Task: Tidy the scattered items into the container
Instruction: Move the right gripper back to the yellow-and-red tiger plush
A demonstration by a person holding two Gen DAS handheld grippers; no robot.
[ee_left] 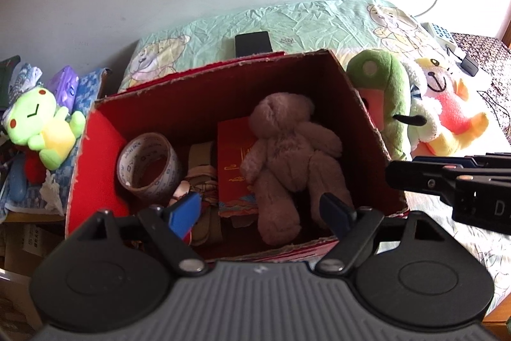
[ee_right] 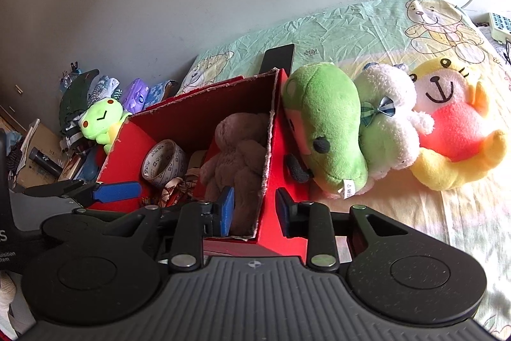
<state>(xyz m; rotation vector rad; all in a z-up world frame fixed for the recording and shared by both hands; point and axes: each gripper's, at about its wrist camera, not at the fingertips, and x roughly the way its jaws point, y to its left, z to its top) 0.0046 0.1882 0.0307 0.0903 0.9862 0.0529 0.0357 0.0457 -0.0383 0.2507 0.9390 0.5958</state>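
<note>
A red cardboard box (ee_left: 204,91) stands on the bed, and a brown teddy bear (ee_left: 287,162) lies inside it beside a tape roll (ee_left: 147,168) and a red envelope (ee_left: 233,155). My left gripper (ee_left: 260,213) hovers open over the box's near edge, above the teddy's legs, holding nothing. My right gripper (ee_right: 255,211) is open too, its fingers straddling the near corner of the box's right wall (ee_right: 271,149). Outside that wall lie a green plush (ee_right: 322,130), a white bear (ee_right: 389,123) and a yellow-pink bear (ee_right: 453,130).
A lime frog plush (ee_left: 48,123) sits on a cluttered surface left of the box, among cloths and a purple pack (ee_left: 64,85). A black phone (ee_left: 252,43) lies behind the box on the bear-print sheet. A white power strip (ee_right: 499,24) and cables are at the far right.
</note>
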